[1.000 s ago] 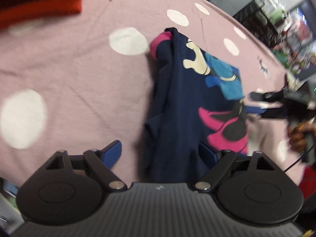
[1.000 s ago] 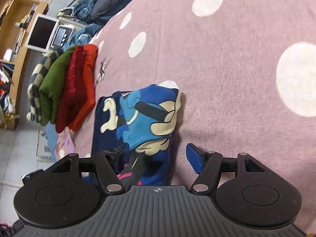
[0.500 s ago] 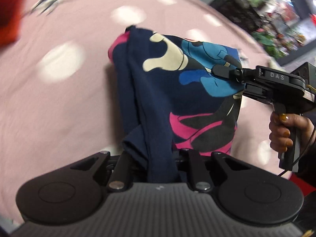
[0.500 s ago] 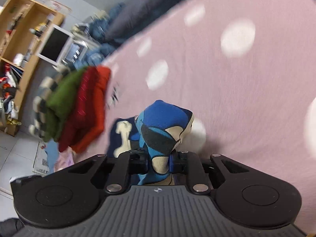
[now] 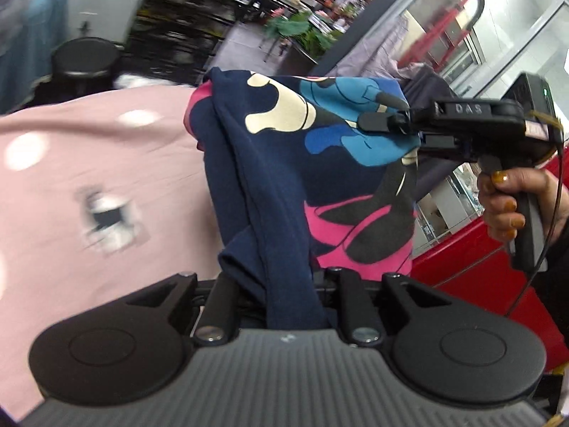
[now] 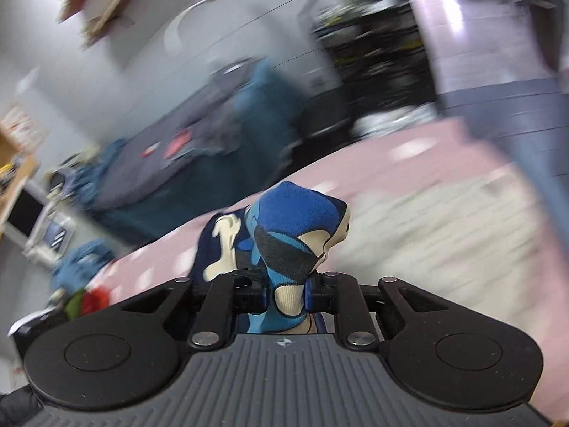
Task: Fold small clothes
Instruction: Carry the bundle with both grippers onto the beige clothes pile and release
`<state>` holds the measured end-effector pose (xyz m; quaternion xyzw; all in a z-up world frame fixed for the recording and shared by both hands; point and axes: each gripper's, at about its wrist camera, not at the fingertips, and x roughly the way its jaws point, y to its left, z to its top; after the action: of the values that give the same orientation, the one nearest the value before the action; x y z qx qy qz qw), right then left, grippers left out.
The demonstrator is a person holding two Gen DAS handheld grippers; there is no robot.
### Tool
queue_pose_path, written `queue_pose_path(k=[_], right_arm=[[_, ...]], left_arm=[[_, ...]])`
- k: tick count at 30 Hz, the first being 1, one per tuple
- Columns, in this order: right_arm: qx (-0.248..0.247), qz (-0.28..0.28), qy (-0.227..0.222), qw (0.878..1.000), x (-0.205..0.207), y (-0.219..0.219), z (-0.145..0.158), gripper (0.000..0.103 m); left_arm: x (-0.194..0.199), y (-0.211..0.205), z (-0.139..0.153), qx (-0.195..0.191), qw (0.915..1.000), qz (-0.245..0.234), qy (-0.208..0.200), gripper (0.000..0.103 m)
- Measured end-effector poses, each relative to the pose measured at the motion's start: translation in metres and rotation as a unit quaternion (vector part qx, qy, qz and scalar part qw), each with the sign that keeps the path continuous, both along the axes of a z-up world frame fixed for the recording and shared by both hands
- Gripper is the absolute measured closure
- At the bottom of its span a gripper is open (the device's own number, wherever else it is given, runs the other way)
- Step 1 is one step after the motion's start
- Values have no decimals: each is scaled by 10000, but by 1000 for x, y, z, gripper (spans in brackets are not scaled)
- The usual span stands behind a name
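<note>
A small navy garment [image 5: 270, 185] with a blue, cream and pink cartoon print hangs in the air above the pink polka-dot bedsheet [image 5: 89, 163]. My left gripper [image 5: 284, 284] is shut on its navy lower edge. My right gripper [image 5: 402, 121] shows in the left wrist view, shut on the blue printed edge at the right. In the right wrist view the right gripper [image 6: 288, 291] is shut on a bunched blue and cream fold of the garment [image 6: 295, 227].
A stack of folded clothes [image 6: 89, 299] lies at the sheet's far left in the right wrist view, blurred. A black stool [image 5: 85, 60] stands beyond the bed. A red cabinet [image 5: 480, 277] is at the right.
Both grippers closed on the garment, then lifted it off the sheet. Both cameras now tilt up toward the room.
</note>
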<state>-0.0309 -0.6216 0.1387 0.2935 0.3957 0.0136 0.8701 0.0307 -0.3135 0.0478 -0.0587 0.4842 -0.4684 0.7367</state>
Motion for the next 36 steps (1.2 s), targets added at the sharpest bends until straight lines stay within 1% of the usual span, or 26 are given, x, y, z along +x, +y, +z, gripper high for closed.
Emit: queue_pose_path(k=[2, 3, 4, 5, 6, 7, 8, 9, 10, 11, 13, 14, 15, 16, 17, 18, 19, 22, 24, 25, 26, 27, 29, 30, 33, 36], right_arm=[[-234, -128, 327, 9991, 8, -37, -10, 71], [-399, -290, 513, 9975, 11, -51, -20, 70], [-448, -405, 765, 9952, 16, -61, -34, 70], [-593, -465, 898, 9931, 21, -66, -49, 70], [-792, -507, 882, 9917, 22, -69, -64, 68], [-809, -547, 894, 9912, 22, -71, -80, 61], [-683, -628, 984, 9908, 21, -74, -97, 58], [-537, -796, 1044, 9899, 18, -77, -109, 46], [-438, -1003, 948, 9895, 12, -77, -114, 41], [-382, -1175, 727, 9897, 6, -77, -110, 38], [-453, -1565, 484, 9854, -6, -75, -97, 15], [-565, -1717, 417, 9826, -12, -78, -87, 10], [-698, -1750, 380, 9814, -17, -74, -76, 6], [-839, -1669, 377, 9817, -19, -70, -66, 5], [-987, -1501, 388, 9830, -21, -63, -54, 3], [-1120, -1256, 413, 9849, -21, -58, -45, 0], [-1222, -990, 469, 9864, -21, -49, -37, 0], [-1387, -316, 729, 9871, -26, -23, -15, 0], [-1535, 133, 1029, 9827, -29, -9, -8, 0], [-1607, 325, 1148, 9798, -29, -8, -11, 0], [-1673, 505, 1237, 9768, -31, -2, -10, 0], [-1761, 654, 1328, 9732, -33, 2, -11, 0], [-2014, 831, 1505, 9643, -33, 10, -13, 0], [-2120, 911, 1561, 9604, -32, 13, -16, 0], [-2281, 993, 1619, 9549, -33, 19, -22, 0], [-2392, 1076, 1688, 9501, -36, 27, -24, 0]], left_arm=[[6, -47, -21, 158, 9996, -37, 232, 84], [9, -66, -34, 302, 9987, -38, 403, 83], [9, -85, -46, 545, 9976, -96, 426, 79], [8, -95, -55, 784, 9962, -123, 348, 77], [5, -97, -62, 866, 9958, -72, 277, 70], [5, -94, -66, 899, 9956, -48, 263, 63], [5, -90, -66, 928, 9954, -56, 213, 49], [4, -86, -64, 977, 9952, -74, 67, 40], [1, -80, -59, 1139, 9932, -53, -227, 19], [0, -71, -53, 1363, 9886, -2, -639, 2], [-9, -59, -41, 1739, 9735, 36, -1484, 0], [-10, -57, -31, 1926, 9637, 5, -1848, 0], [-17, -56, -21, 2115, 9533, -70, -2156, 0], [-25, -57, -11, 2239, 9445, -187, -2398, 0], [-28, -65, 0, 2313, 9376, -325, -2577, 0], [-36, -66, 11, 2413, 9319, -458, -2669, 0], [-40, -72, 20, 2503, 9287, -565, -2677, 0], [-45, -85, 45, 2750, 9280, -729, -2405, 0], [-54, -70, 63, 2713, 9329, -819, -2225, 0], [-54, -71, 67, 2698, 9334, -830, -2214, 0], [-56, -72, 70, 2739, 9314, -816, -2253, 0], [-62, -74, 71, 2829, 9270, -809, -2327, 0], [-66, -79, 67, 2973, 9201, -896, -2387, 0], [-67, -80, 67, 3009, 9190, -926, -2374, 0], [-68, -81, 64, 3005, 9216, -952, -2263, 0], [-71, -83, 59, 3073, 9173, -1053, -2303, 0]])
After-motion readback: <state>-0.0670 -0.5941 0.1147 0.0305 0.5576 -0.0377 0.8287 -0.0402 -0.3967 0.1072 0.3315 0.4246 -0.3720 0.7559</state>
